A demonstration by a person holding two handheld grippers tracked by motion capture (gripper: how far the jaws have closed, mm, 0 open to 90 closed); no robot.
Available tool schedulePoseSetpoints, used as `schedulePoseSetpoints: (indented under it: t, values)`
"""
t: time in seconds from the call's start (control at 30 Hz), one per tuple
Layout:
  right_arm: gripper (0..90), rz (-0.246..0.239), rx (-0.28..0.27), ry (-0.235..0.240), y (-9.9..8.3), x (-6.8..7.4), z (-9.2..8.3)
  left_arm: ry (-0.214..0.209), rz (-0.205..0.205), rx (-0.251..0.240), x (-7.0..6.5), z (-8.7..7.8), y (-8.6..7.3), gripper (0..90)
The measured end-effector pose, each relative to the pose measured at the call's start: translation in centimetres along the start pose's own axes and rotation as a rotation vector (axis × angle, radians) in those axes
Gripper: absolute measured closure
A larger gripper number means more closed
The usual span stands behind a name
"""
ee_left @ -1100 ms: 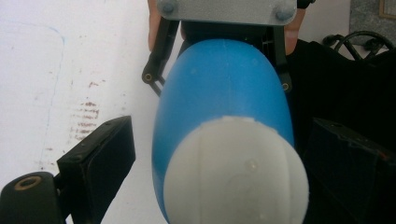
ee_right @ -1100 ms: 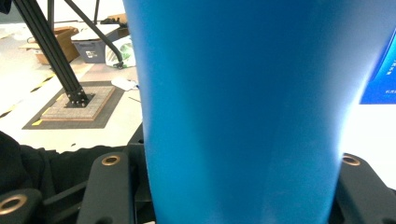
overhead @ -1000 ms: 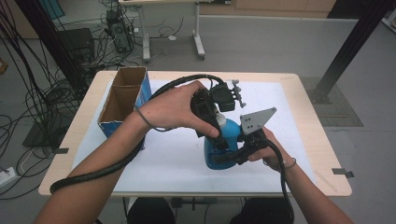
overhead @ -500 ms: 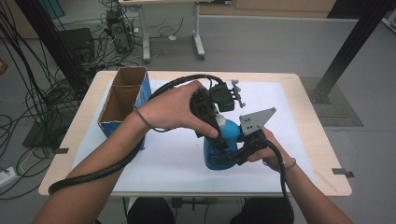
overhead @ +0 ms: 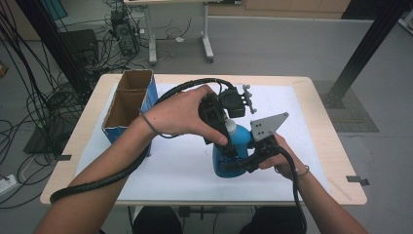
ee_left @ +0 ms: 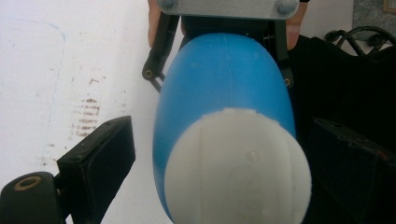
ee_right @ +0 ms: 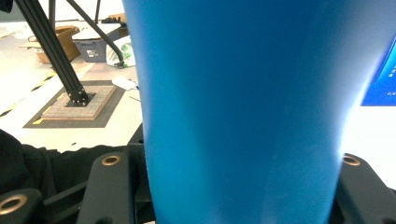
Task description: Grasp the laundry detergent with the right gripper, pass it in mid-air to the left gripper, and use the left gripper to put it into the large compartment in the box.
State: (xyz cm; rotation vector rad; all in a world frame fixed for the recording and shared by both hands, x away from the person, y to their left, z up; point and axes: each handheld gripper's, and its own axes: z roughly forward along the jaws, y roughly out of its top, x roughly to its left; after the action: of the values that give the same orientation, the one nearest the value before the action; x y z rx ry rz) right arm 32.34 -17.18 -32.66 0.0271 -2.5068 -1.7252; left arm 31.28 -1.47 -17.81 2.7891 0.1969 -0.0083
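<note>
A pale wooden worktop (overhead: 336, 161) fills the middle of the high view, most of it under a white sheet (overhead: 175, 170). A brown and blue cardboard box (overhead: 127, 103) stands open at its left edge. The floor (overhead: 272, 48) around is grey. At the upper left, black cables (overhead: 29, 97) trail beside dark equipment (overhead: 80, 44). A white desk frame (overhead: 207, 36) stands at top centre. A black post (overhead: 363, 53) slants down the upper right to a base on a brown mat (overhead: 353, 109). Light is even and soft.

Bottle (overhead: 233, 151) upright, right of box (overhead: 127, 105)
</note>
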Motion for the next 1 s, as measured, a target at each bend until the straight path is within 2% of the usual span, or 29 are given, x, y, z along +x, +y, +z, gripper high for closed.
schedulePoseSetpoints:
  t: [0.47, 1.0]
  values:
    - [43.3, -0.003, -0.007, 0.0, 0.0, 0.0, -0.1, 0.014, 0.015, 0.022, -0.2, 0.1, 0.5, 10.0]
    - [43.3, -0.003, -0.001, 0.008, 0.0, 0.0, 0.0, 0.03, 0.04, 0.074, -0.3, 0.3, 1.3, 16.2]
